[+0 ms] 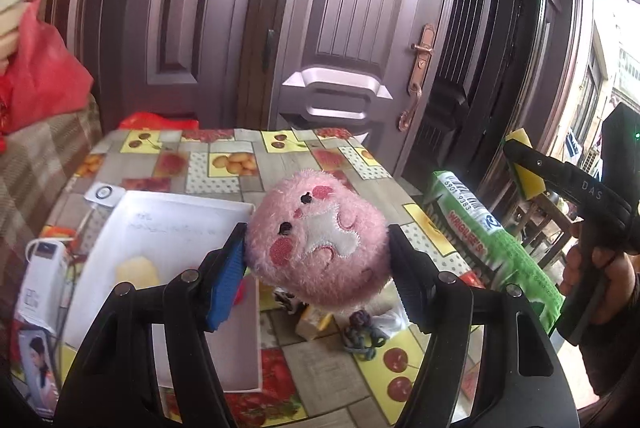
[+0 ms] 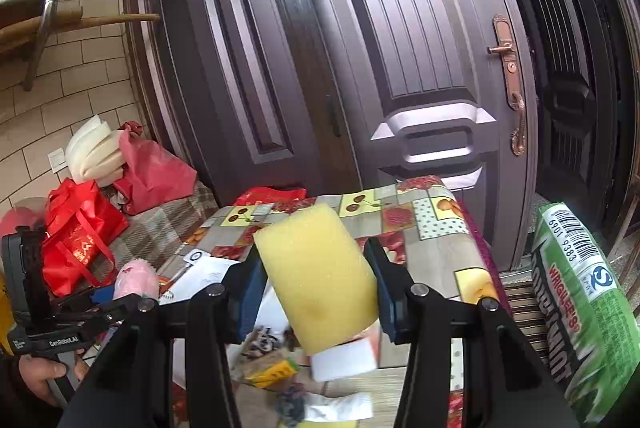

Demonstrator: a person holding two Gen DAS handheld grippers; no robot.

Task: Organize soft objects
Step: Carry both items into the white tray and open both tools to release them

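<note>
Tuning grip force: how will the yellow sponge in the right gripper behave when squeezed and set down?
The yellow sponge looks porous, so probably light and compressible. The right gripper clamps its sides, and the open texture likely resists slipping. Its blocky shape should rest flat rather than roll.

Left wrist view: sits behind the left gripper [image 1: 316, 248], looks forward and slightly down along its fingers, close over the table [image 1: 248, 152], facing the dark door [image 1: 352, 8].
Right wrist view: sits behind the right gripper [image 2: 316, 268], same forward heading, close over the table's near end.
Shared ground: table, door, green bag [image 1: 496, 228] (each view also catches the other gripper at its edge).
</note>
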